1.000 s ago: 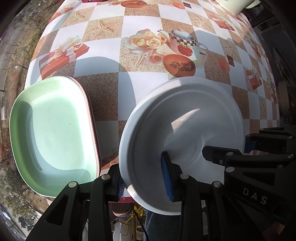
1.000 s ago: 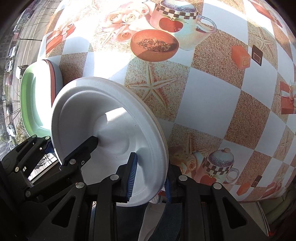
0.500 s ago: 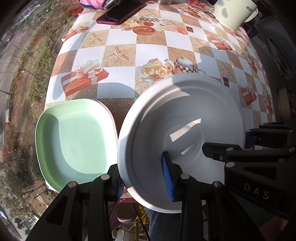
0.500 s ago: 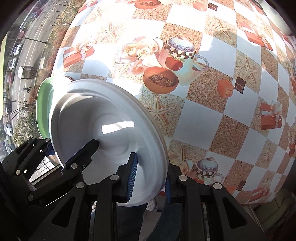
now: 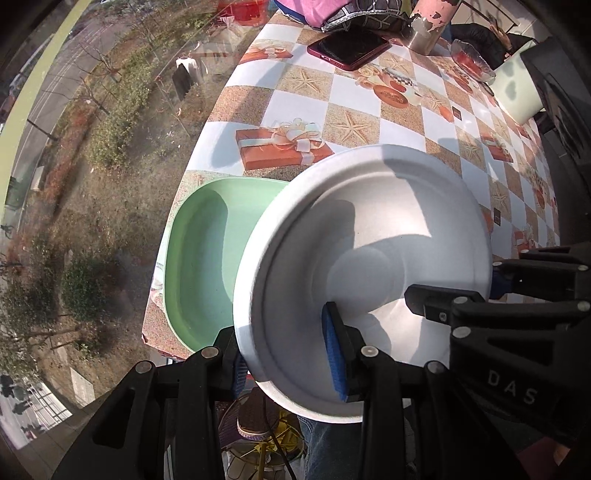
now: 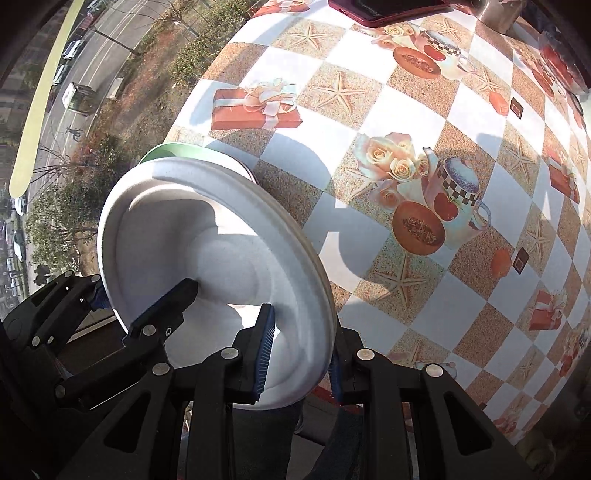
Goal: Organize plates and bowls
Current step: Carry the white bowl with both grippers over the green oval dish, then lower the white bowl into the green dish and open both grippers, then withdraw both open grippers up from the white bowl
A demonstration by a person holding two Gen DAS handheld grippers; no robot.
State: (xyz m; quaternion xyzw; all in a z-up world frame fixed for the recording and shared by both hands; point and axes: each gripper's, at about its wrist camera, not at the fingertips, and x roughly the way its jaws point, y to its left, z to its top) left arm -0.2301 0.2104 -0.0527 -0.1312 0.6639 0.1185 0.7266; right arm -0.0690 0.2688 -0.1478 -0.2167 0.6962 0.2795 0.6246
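Note:
A round white plate [image 5: 369, 240] hangs tilted above the checked tablecloth [image 5: 291, 107], held by both grippers. My left gripper [image 5: 286, 363] is shut on its near left rim, one blue pad inside the plate and one under it. My right gripper [image 6: 301, 358] is shut on the opposite rim [image 6: 317, 295]. In the left wrist view the right gripper [image 5: 452, 288] reaches in from the right. A green rounded plate [image 5: 207, 258] lies on the table's left corner, and the white plate partly overlaps it from above. Only a green sliver [image 6: 177, 151] shows in the right wrist view.
A red phone [image 5: 347, 48], a metal can [image 5: 424, 33], a glass dish [image 5: 472, 61] and a pale tub [image 5: 517, 88] sit at the table's far end. The table edge [image 5: 155, 295] runs left of the green plate, with a street far below. A shoe [image 5: 251, 417] shows under the plate.
The white plate has risen off the table and shifted left, so it now overlaps the green plate. Both grippers rose and rolled with it, still gripping.

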